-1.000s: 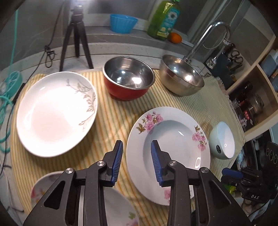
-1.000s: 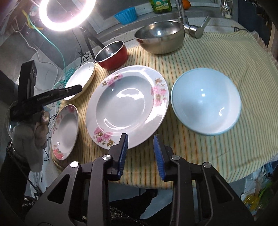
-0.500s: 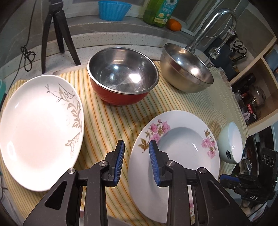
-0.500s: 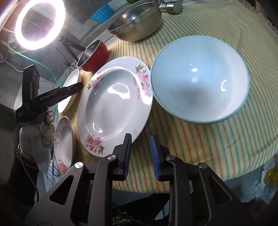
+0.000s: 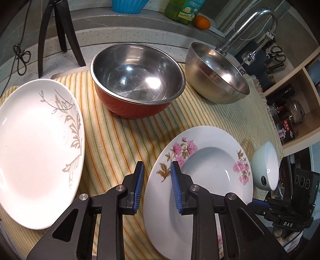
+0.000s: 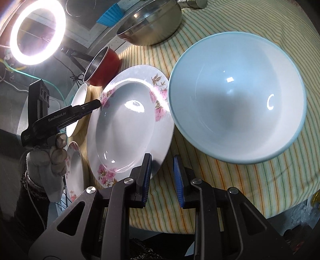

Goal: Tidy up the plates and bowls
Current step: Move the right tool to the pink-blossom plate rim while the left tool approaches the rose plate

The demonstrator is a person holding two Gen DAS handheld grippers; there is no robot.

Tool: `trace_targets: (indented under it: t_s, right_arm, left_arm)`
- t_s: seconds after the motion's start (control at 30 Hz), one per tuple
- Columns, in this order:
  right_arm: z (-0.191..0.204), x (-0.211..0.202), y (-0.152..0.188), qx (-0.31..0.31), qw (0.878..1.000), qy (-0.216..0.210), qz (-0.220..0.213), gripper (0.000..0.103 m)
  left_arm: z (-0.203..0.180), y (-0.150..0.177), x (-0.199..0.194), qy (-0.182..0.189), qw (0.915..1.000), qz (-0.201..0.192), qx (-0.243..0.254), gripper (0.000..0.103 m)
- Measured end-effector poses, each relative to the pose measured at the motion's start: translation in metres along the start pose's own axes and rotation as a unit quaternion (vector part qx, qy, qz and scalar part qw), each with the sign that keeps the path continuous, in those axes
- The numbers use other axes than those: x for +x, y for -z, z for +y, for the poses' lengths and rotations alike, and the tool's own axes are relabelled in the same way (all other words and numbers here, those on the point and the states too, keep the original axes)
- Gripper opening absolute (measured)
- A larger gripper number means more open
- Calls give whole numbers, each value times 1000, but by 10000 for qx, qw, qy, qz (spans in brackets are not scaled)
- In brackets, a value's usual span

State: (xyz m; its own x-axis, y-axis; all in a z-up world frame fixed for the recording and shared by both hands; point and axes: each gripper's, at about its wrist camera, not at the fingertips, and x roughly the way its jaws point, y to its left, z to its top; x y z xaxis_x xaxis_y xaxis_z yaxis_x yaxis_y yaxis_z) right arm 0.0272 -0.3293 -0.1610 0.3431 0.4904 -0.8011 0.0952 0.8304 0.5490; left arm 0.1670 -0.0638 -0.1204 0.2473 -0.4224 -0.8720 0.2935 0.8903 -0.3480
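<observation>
Small flowered plate (image 6: pixel 75 172) half hidden, left tool (image 5: pixel 156 180) closing astride big flowered plate (image 5: pixel 200 180) rim, right tool (image 6: pixel 161 172) tipped down, narrowly spread, empty

Home kitchen set up for filming

A chrome faucet (image 5: pixel 258 22) arches over a speckled stone bench (image 5: pixel 112 34) with a dish-soap bottle (image 5: pixel 184 10), an orange (image 5: pixel 202 22), a striped cloth (image 5: pixel 124 138) carrying plates and bowls, and shelves of jars (image 5: pixel 290 112); a tripod (image 5: pixel 58 34) and glowing ring light (image 6: pixel 38 32) mark the recording rig.
</observation>
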Motion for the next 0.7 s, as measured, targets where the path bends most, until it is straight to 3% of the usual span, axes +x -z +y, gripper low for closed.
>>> trace_targets:
  t_s: [0.13,0.7]
  right_arm:
    - [3,1,-2,-69,10000,-29,11,16]
    - [10,1,1,-375,9992,112,76,17]
  left_arm:
    - [-1,0,1,51,10000,22,37,23]
    - [-7,12,-2,-10,9999,41,112,23]
